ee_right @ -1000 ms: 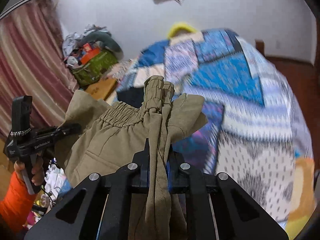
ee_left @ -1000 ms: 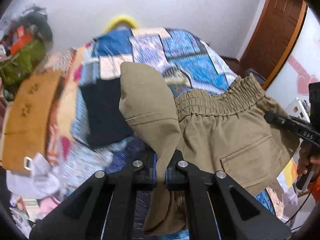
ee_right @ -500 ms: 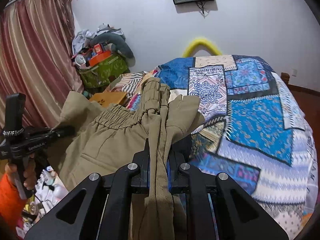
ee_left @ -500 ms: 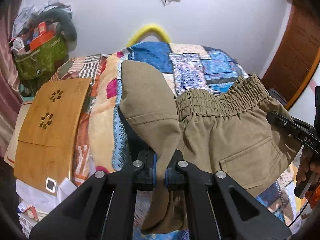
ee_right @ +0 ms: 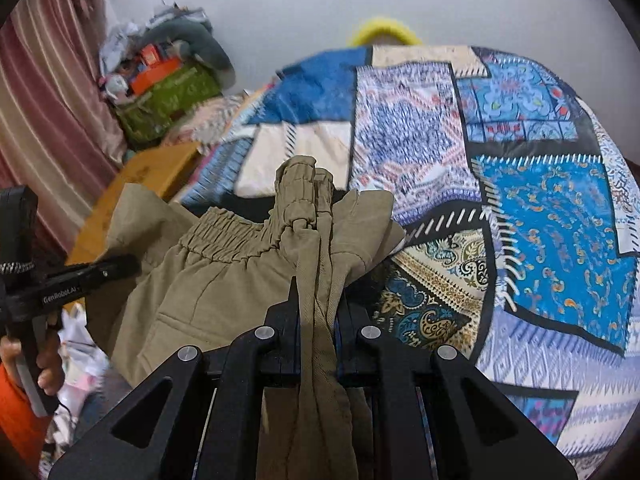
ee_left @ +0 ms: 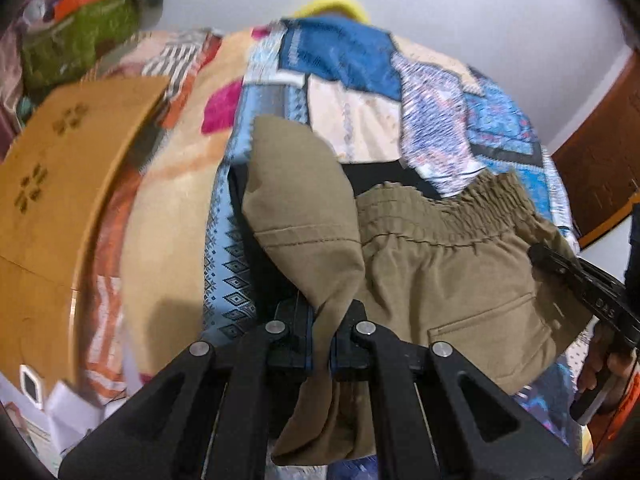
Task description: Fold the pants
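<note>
Khaki pants (ee_left: 448, 276) with an elastic waistband hang in the air between my two grippers, above the bed. My left gripper (ee_left: 322, 320) is shut on a fold of the khaki cloth at one end of the waistband. My right gripper (ee_right: 318, 304) is shut on a bunched strip of the pants (ee_right: 224, 280) at the other end. The right gripper also shows at the right of the left wrist view (ee_left: 576, 276), and the left gripper at the left of the right wrist view (ee_right: 80, 280). A back pocket (ee_left: 492, 332) faces the left camera.
A bed with a blue patchwork quilt (ee_right: 520, 184) lies under and beyond the pants. A wooden lap table (ee_left: 60, 184) rests at the bed's left side. A green bag with clutter (ee_right: 168, 96) stands by a curtain (ee_right: 44, 92). A brown door (ee_left: 600, 168) is at right.
Both grippers have tilted down towards the bed with the pants still held; the quilt now fills more of both views. Both grips are unchanged.
</note>
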`<state>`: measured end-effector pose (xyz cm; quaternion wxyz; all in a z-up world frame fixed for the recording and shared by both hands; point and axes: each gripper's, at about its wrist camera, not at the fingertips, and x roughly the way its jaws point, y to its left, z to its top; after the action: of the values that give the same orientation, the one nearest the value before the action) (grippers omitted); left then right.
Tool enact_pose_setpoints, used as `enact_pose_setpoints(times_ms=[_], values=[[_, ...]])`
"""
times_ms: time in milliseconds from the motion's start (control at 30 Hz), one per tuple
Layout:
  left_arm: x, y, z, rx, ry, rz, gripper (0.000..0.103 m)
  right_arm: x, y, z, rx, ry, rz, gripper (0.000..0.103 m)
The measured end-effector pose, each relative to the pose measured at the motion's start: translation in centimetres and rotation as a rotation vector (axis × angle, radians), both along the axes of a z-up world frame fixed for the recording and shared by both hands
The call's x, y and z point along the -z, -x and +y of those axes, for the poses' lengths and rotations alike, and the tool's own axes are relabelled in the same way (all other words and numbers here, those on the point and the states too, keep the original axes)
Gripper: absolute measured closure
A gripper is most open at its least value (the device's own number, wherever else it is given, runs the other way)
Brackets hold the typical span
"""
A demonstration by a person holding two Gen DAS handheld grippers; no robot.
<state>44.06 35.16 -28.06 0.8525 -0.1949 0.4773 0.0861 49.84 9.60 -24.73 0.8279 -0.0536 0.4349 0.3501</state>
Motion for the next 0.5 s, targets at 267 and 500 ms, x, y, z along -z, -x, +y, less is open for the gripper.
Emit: enact_pose_setpoints(times_ms=[267,500], values=[[4.7,1.1,1.9,-0.056,0.029,0.08,0.083,2.5,1.3,-0.3,0.007,0.153,-0.053,0.074],[3.4,4.5,1.6,-0.072,-0.077,0.12,0.077,0.2,3.9,-2.5,0.022,0.149,-0.104,0.065]])
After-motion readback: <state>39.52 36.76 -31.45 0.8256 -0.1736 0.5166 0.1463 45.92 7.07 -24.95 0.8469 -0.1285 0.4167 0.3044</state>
